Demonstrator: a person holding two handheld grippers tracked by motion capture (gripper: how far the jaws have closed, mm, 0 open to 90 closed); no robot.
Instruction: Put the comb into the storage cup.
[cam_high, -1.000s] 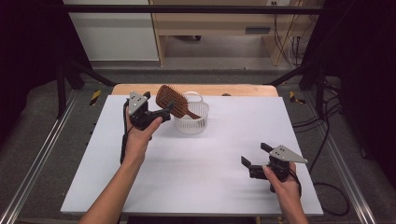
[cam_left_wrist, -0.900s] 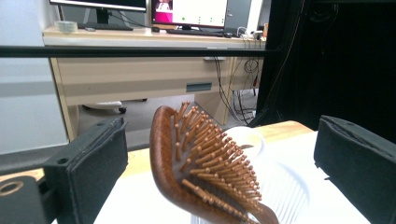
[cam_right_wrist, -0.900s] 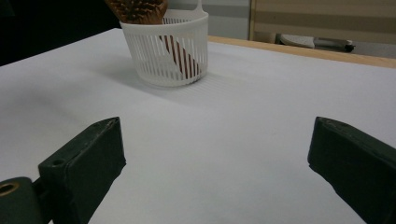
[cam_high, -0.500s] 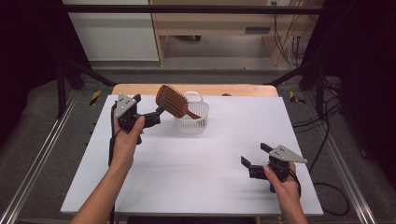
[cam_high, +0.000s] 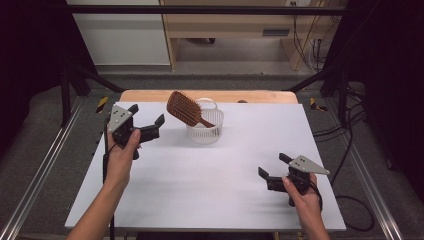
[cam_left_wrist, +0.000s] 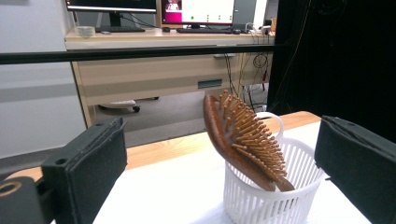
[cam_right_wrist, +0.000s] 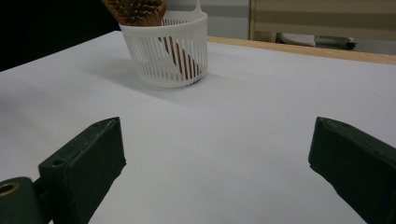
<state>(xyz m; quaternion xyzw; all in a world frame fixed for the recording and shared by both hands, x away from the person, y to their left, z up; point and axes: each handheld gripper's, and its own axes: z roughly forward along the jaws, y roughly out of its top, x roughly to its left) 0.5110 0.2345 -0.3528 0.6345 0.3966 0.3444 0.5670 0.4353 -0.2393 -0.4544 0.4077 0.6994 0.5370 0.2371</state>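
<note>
Leaning hairbrush (cam_high: 186, 108) in basket (cam_high: 205, 133), left claw (cam_high: 151, 131) apart.

Bright even overhead light on white table (cam_high: 200, 190), dark surrounds, soft shadows, slight blur w/ jaws out of focus.

Brush in basket at the back of the desk, one hand-held gripper on each side.

The basket (cam_high: 205, 127) stands on the desk (cam_high: 210, 185) near its far edge, a little left of centre. The brush (cam_high: 184, 108) stands in it handle down, its head leaning out over the left rim. The left hand-held gripper (cam_high: 155, 127) sits just left of the basket, apart from it. The right hand-held gripper (cam_high: 270, 170) is near the front right corner, well apart from the basket.
</note>
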